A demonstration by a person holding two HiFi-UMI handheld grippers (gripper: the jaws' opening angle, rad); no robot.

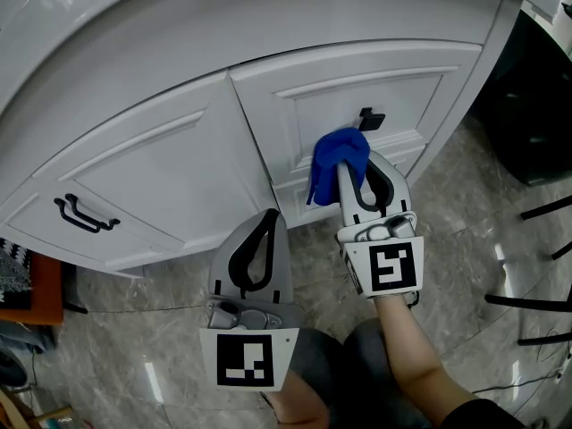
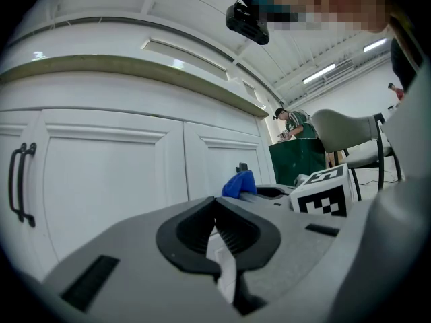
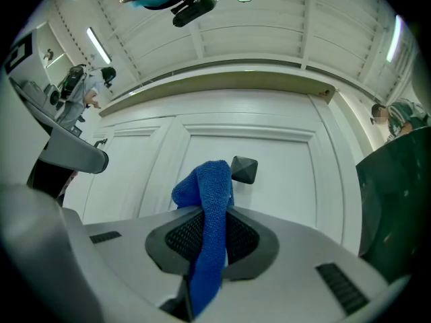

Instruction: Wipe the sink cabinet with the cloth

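Observation:
A white sink cabinet [image 1: 170,164] curves across the head view, with panelled doors. My right gripper [image 1: 347,166] is shut on a blue cloth [image 1: 338,156], which bunches out past the jaw tips against the right door, just below its black knob [image 1: 370,118]. In the right gripper view the blue cloth [image 3: 205,227] hangs between the jaws, with the knob [image 3: 244,169] right behind it. My left gripper [image 1: 270,214] is shut with nothing in it, held low in front of the middle of the cabinet. The left gripper view shows the blue cloth [image 2: 238,184] off to the right.
A black double handle [image 1: 85,214] is on the left door. The floor [image 1: 465,231] is grey marble tile. Black chair legs [image 1: 536,302] stand at the right. A dark bin [image 1: 527,105] sits beside the cabinet's right end. A person [image 2: 291,123] stands far off.

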